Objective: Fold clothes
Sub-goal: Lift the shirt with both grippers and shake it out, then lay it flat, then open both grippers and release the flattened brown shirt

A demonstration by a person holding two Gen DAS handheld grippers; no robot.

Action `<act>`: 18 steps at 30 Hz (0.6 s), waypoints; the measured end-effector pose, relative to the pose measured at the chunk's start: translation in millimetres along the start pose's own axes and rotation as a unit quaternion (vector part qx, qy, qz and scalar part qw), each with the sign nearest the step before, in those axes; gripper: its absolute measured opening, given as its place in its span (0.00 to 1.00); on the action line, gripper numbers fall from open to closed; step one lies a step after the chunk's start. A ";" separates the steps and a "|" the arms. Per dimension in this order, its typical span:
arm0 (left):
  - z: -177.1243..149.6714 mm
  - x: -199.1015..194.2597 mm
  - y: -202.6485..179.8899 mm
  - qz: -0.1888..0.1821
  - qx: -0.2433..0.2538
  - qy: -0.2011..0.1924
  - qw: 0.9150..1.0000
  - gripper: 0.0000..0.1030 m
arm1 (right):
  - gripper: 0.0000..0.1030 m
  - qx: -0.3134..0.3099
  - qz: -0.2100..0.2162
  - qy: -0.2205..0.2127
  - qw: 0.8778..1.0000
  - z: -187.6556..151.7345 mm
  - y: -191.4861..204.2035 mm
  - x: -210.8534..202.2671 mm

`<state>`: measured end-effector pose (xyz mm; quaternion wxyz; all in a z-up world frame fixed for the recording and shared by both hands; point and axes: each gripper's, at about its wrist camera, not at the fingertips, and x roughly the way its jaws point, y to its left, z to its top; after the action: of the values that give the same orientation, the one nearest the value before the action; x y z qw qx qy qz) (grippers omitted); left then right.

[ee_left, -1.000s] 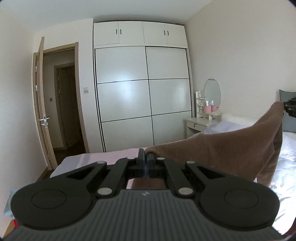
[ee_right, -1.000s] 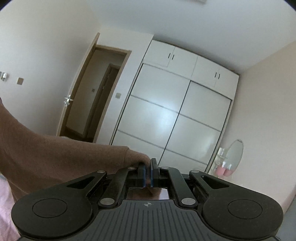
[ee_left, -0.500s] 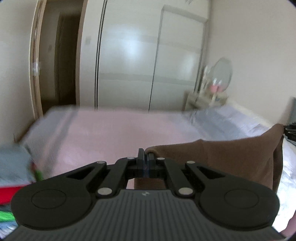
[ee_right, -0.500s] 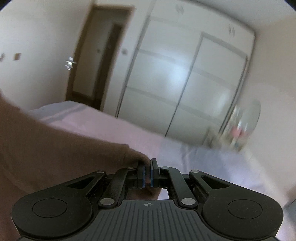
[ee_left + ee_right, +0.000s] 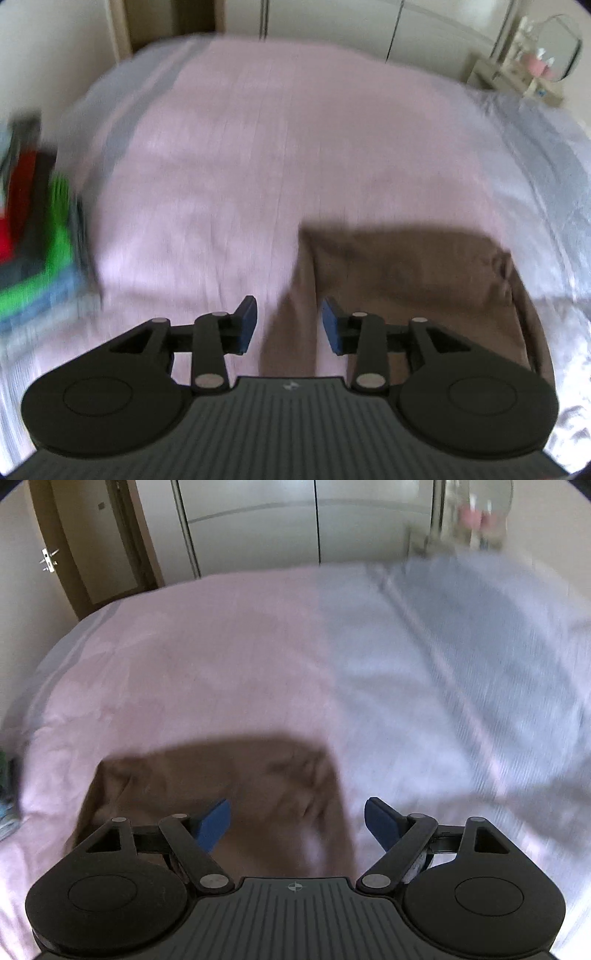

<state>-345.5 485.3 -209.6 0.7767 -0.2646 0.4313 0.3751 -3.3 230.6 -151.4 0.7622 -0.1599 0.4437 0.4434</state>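
A brown garment [image 5: 413, 269] lies spread on the pink bedcover [image 5: 277, 147], its left edge running down between the blue pads of my left gripper [image 5: 289, 323]. That gripper's jaws are opening and the pads do not press the cloth. In the right wrist view the same brown garment [image 5: 221, 779] lies flat below my right gripper [image 5: 297, 821]. Its jaws are opening wide, with the cloth's right edge under the gap and neither pad touching it. Both views are blurred by motion.
A stack of folded clothes [image 5: 33, 236] in red, green and blue sits at the bed's left edge. A grey-blue sheet [image 5: 461, 657] covers the bed's right side. Wardrobe doors [image 5: 258, 528], a wooden door [image 5: 55, 546] and a dressing table with a mirror [image 5: 535, 70] stand beyond.
Both grippers swung down from facing the wardrobe to looking at the bed. Each held a corner of the brown garment; both have let go and the garment now lies on the bedcover.
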 end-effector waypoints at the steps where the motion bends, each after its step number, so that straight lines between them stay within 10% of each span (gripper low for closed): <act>1: -15.4 -1.9 1.4 0.000 -0.009 0.017 1.000 0.34 | 0.80 0.008 0.008 0.013 1.000 -20.3 -1.3 -4.3; 7: -86.8 -37.9 -19.3 0.016 -0.031 0.082 0.996 0.42 | 0.80 0.025 0.024 0.078 0.996 -99.0 16.6 -27.0; 18: -144.7 -131.4 -66.9 0.032 0.047 0.047 0.997 0.60 | 0.80 0.020 0.020 0.070 0.997 -182.1 69.5 -84.4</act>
<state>-405.1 293.8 -160.2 0.7550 -0.2310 0.4926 0.3661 -175.4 108.1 -173.1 0.7230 -0.1662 0.5083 0.4373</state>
